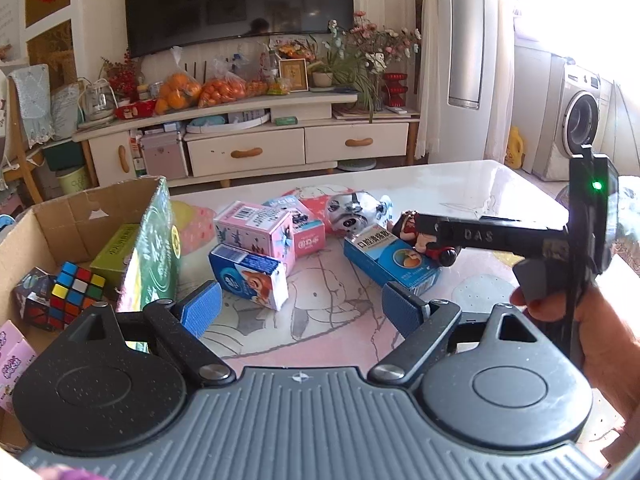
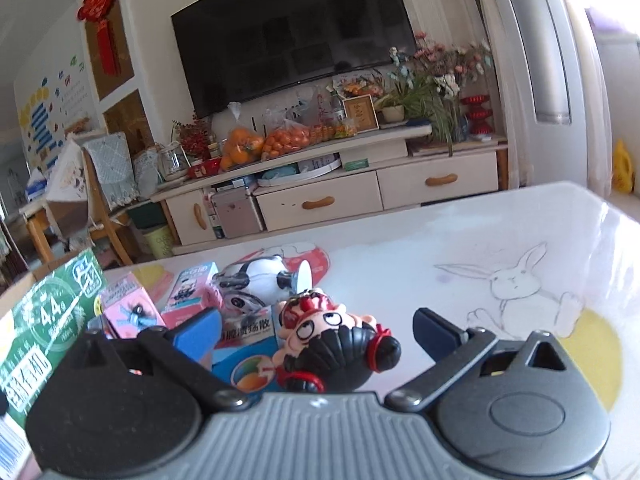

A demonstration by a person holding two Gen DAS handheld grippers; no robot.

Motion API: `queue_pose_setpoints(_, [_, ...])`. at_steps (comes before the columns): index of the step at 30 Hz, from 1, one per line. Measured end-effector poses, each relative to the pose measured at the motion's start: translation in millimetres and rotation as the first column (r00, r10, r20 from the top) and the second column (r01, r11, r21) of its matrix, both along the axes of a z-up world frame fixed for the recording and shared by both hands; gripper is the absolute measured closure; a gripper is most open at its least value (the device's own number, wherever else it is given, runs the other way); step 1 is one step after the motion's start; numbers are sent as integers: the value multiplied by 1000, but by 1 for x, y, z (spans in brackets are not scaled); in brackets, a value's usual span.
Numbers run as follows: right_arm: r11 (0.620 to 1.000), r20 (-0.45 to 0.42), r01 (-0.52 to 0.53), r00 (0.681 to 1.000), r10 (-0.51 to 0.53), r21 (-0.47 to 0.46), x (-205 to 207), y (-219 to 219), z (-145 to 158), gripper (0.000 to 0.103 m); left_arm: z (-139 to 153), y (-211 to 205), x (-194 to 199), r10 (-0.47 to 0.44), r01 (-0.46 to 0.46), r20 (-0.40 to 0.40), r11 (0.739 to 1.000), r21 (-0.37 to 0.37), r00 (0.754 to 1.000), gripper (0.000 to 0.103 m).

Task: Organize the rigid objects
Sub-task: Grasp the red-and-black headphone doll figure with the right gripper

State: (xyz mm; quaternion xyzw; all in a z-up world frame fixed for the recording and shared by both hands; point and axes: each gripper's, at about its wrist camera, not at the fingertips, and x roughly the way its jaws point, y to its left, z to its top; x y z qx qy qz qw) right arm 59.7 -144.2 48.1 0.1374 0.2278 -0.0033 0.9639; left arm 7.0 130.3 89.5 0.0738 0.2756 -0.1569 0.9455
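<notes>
Two hand-held grippers work over a white table printed with rabbit drawings [image 2: 516, 280]. At far left an open brown cardboard box [image 1: 48, 220] holds a multicoloured puzzle cube [image 1: 76, 290], a dark patterned cube [image 1: 32, 292] beside it and an olive-green carton [image 1: 116, 252]; a tall green printed pack [image 1: 154, 248] stands against the box's right wall. Just right, the left gripper [image 1: 302, 306] hovers with its blue-padded fingers [image 1: 202, 306] spread wide, nothing between them. Ahead of it lie a blue-and-white carton [image 1: 252, 276], a pink barcode box [image 1: 256, 232], a smaller pink-and-blue box [image 1: 300, 220] and a chrome-and-white round toy [image 1: 356, 212]. Further right lies a flat blue medicine box [image 1: 392, 260], and leaning on it a small figurine with black hair and red trim [image 2: 336, 344]. The right gripper [image 2: 316, 332] brackets that figurine, jaws wide apart and not touching it. A person's hand [image 1: 592, 320] grips its handle at far right.
</notes>
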Motion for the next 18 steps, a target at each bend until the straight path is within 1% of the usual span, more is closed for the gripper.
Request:
queue_pose_setpoints(2, [999,-5,-7,1000,7,45,6,-7,-3,6,-3,-2,2,-1,1,-15,1000,-3,1000,0])
queue_pose_setpoints(4, [997,-20,-12,1000,14,70,11,-11,-6,8,-5,-3,4,1,-1,-30,1000,-7,1000,0])
queue_pose_setpoints(6, [995,-41,-27,999,31,92,16,-14,-9,13,-7,-4,6,6,-6,-43,1000,-10,999,0])
queue_pose_setpoints(10, [992,-97,-75,992,85,100,25,-9,-15,16,-10,-4,11,24,-25,-74,999,-24,997,0])
queue_pose_setpoints(11, [991,-105,-91,989,101,101,26,-7,-16,21,-11,-3,12,27,-30,-83,999,-29,996,0])
queue_pose_setpoints(12, [990,-111,-105,987,116,100,27,-5,-16,31,-11,-3,13,30,-34,-90,999,-33,995,0])
queue_pose_setpoints(13, [988,-118,-122,984,133,98,28,-4,-16,35,-12,-3,14,34,-37,-97,999,-37,995,0])
queue_pose_setpoints(18, [970,-127,-222,964,234,99,25,13,-15,36,-15,-5,16,44,-49,-118,998,-37,992,0])
